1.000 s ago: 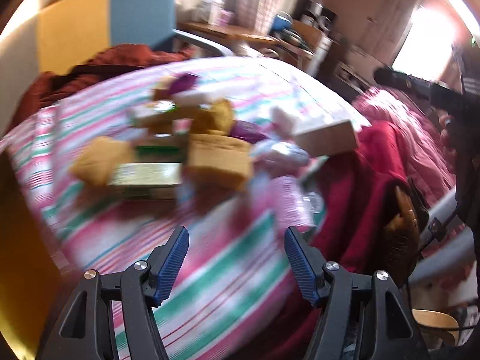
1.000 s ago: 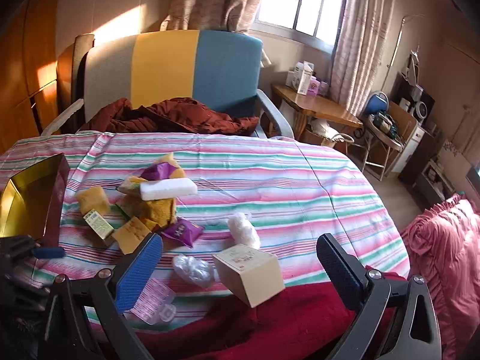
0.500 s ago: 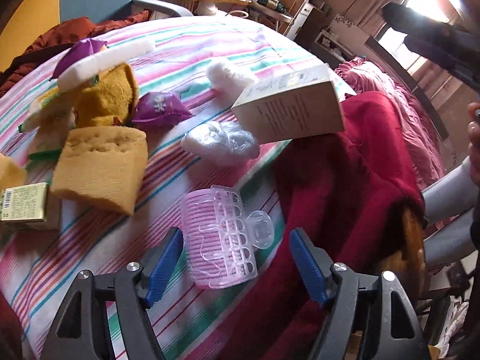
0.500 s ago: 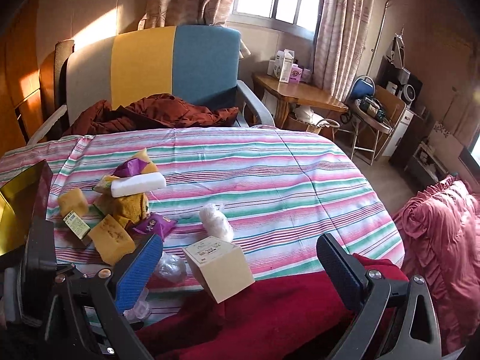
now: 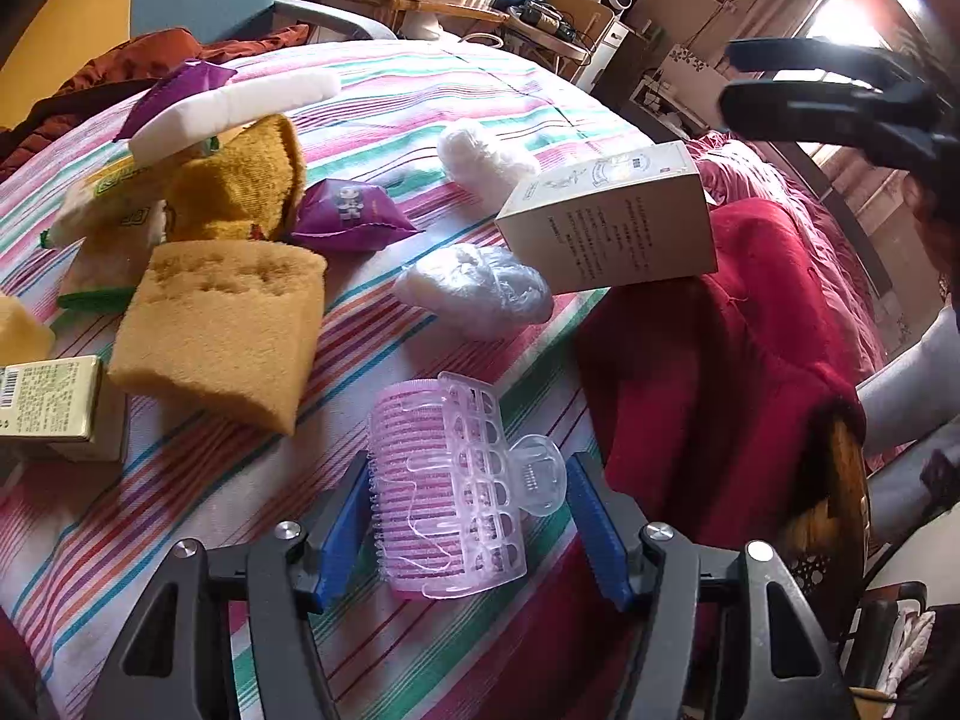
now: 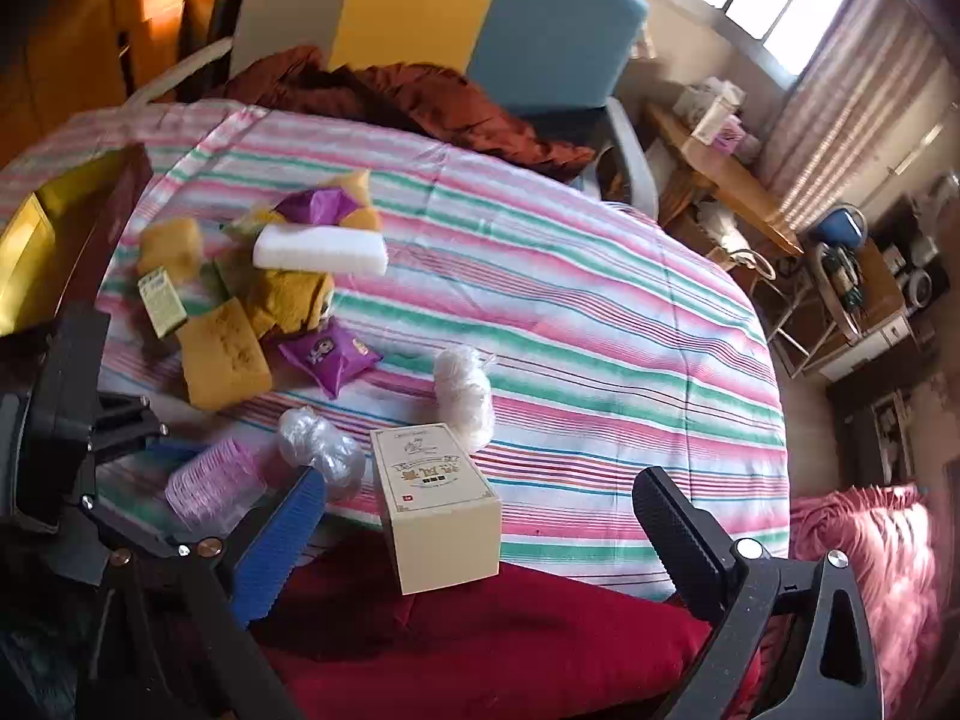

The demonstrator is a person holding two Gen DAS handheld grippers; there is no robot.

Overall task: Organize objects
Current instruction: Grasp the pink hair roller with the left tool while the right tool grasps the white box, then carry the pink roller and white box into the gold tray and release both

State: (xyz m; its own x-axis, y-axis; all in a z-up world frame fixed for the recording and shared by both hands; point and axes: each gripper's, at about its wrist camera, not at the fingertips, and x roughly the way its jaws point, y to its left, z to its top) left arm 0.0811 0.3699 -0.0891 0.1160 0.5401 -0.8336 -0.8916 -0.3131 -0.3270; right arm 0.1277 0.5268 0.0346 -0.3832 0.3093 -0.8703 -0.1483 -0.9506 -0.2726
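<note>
A pink hair roller with a clear clip [image 5: 447, 486] lies on the striped cloth [image 5: 420, 78] between the fingers of my left gripper [image 5: 468, 507]. The jaws stand open around it, the left pad close to it. The roller also shows in the right wrist view [image 6: 213, 483]. My right gripper [image 6: 474, 528] is open and empty above a beige carton [image 6: 435, 504] at the table's near edge. Sponges [image 5: 222, 324], a purple packet [image 5: 348, 216], a white foam bar [image 5: 234, 108] and clear wrapped bundles [image 5: 480, 288] lie scattered beyond.
A gold-lined box [image 6: 54, 240] stands at the table's left edge. A red cloth [image 6: 480, 636] hangs over the near edge. A chair [image 6: 456, 18] with a brown garment stands behind the table. A small green carton [image 5: 45, 402] lies at left.
My left gripper has swung from the object pile down to the pink roller, and its fingers now straddle it. My right gripper has tilted and moved closer over the beige carton.
</note>
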